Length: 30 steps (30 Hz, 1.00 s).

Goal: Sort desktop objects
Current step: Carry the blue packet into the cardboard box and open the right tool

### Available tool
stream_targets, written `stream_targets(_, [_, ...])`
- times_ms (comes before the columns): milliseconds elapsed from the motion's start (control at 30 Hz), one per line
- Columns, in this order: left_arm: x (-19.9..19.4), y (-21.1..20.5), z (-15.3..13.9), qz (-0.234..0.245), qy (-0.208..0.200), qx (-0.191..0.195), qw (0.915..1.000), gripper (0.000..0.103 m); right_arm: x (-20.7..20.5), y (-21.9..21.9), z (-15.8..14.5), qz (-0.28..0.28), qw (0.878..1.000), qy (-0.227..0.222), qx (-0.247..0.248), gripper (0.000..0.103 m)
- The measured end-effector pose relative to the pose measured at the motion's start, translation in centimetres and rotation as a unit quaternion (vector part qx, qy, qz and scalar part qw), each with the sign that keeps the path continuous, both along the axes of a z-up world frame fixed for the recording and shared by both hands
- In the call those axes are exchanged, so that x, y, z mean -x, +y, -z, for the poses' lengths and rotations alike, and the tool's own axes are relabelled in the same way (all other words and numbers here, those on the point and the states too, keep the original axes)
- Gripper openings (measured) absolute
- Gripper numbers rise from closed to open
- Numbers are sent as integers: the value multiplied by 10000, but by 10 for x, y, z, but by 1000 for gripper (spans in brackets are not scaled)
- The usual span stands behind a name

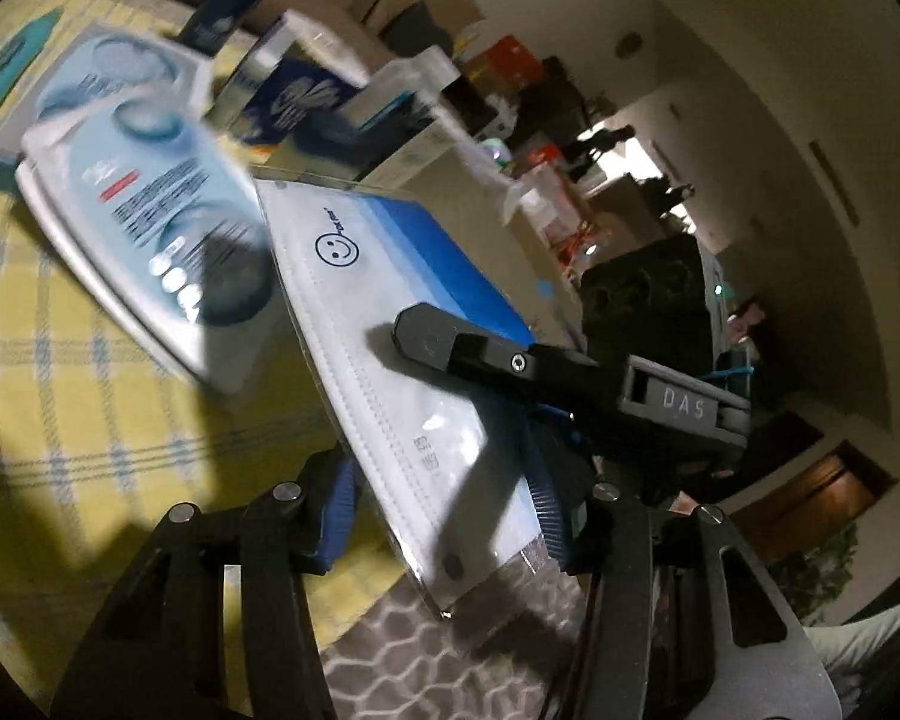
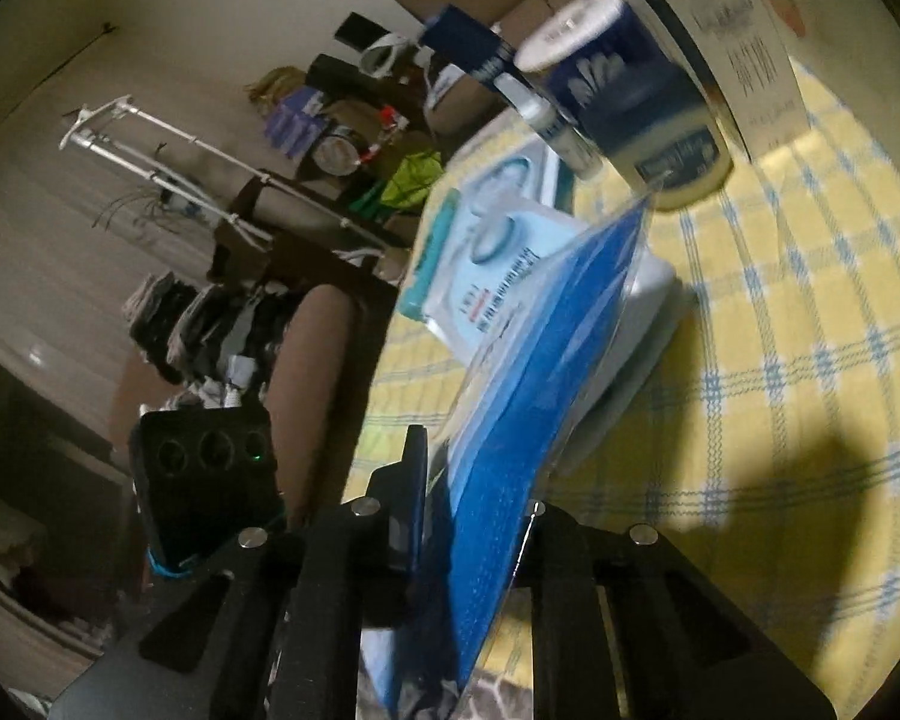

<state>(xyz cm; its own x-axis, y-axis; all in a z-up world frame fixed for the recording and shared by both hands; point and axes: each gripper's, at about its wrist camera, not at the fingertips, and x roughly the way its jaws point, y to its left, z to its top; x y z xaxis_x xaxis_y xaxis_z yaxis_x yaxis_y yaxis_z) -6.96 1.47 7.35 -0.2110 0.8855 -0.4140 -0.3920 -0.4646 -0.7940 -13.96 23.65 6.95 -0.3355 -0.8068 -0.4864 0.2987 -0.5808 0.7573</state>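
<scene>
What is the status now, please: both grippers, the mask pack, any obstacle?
Right gripper shut on clear pack of blue-white face masks. Left gripper around same pack, contact unclear. Pale blue wipes packet close beside.

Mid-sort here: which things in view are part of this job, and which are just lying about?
In the job:
- mask pack, lifted off the yellow checked tablecloth
- right gripper, shut on the mask pack
- left gripper, jaws either side of the pack
- pale blue packets
- blue jar
- boxes

Lying about:
- clothes rack
- room clutter
</scene>
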Motion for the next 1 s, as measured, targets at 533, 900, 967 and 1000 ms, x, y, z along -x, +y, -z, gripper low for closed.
stream_targets(533, [67,177,-103,500,733,452,9950,46,39,163,-103,698,9957,427,-434,14])
stream_targets(900, [130,320,-84,807,843,1385,9835,46,133,270,-95,798,9834,377,-1585,14])
stream_targets(967, [133,329,-76,823,817,1594,9804,46,152,287,-73,932,9724,89,-2138,14])
stream_targets(1000, [132,329,-72,828,829,1678,9788,46,159,292,-63,1012,9645,-24,-2440,14])
